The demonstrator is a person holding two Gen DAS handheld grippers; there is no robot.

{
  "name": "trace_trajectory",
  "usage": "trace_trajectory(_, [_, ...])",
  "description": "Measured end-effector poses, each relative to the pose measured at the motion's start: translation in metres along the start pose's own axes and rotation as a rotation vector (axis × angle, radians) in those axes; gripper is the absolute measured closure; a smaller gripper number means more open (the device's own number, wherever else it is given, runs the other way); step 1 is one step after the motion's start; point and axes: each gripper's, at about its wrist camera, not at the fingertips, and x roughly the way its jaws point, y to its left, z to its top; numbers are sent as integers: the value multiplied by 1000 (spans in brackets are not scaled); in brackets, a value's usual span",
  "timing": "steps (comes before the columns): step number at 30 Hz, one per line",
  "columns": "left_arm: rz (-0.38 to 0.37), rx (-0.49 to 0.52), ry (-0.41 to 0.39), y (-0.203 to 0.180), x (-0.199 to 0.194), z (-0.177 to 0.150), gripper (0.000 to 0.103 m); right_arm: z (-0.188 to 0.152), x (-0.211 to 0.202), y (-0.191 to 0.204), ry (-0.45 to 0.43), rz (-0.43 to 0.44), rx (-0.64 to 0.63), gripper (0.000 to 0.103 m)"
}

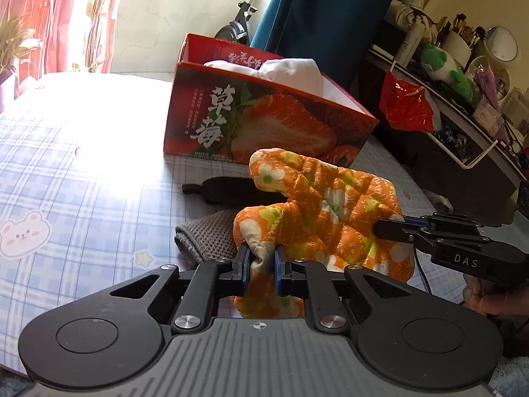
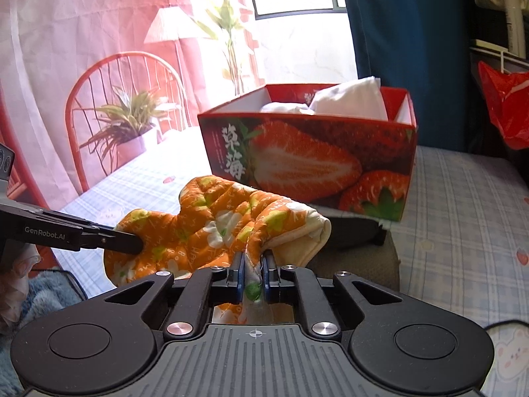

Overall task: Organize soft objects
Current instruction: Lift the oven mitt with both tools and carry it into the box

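An orange flowered quilted oven mitt (image 1: pixel 327 208) is held up above the table between both grippers. My left gripper (image 1: pixel 261 258) is shut on one edge of it. My right gripper (image 2: pixel 254 264) is shut on the other edge; the mitt also shows in the right wrist view (image 2: pixel 215 228). The right gripper reaches in from the right in the left wrist view (image 1: pixel 390 228). Behind the mitt stands a red strawberry box (image 1: pixel 264 122) holding white cloth (image 1: pixel 291 69). A grey knitted cloth (image 1: pixel 208 235) and a black item (image 1: pixel 231 190) lie under the mitt.
The table carries a blue plaid cloth (image 1: pixel 82 182). A shelf with a green plush toy (image 1: pixel 443 66), a red plastic bag (image 1: pixel 406 102) and bottles stands at the right. A blue curtain (image 1: pixel 324 6) hangs behind the box. The box also shows in the right wrist view (image 2: pixel 307 155).
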Motion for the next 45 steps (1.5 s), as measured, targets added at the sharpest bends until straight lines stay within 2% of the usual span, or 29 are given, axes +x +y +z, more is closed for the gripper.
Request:
trace_trajectory(9, [26, 54, -69, -8, 1, 45, 88, 41, 4, -5, -73, -13, -65, 93])
trace_trajectory(19, [46, 60, -129, -15, 11, 89, 88, 85, 10, -21, -128, -29, -90, 93])
trace_trajectory(30, [128, 109, -227, -16, 48, 177, 88, 174, 62, -63, -187, -85, -75, 93])
trace_trajectory(36, [163, 61, -185, -5, 90, 204, 88, 198, 104, -79, -172, -139, -84, 93])
trace_trajectory(39, [174, 40, -144, 1, 106, 204, 88, 197, 123, -86, -140, -149, -57, 93])
trace_trajectory(45, [175, 69, -84, 5, 122, 196, 88, 177, 149, -96, -42, -169, -20, 93])
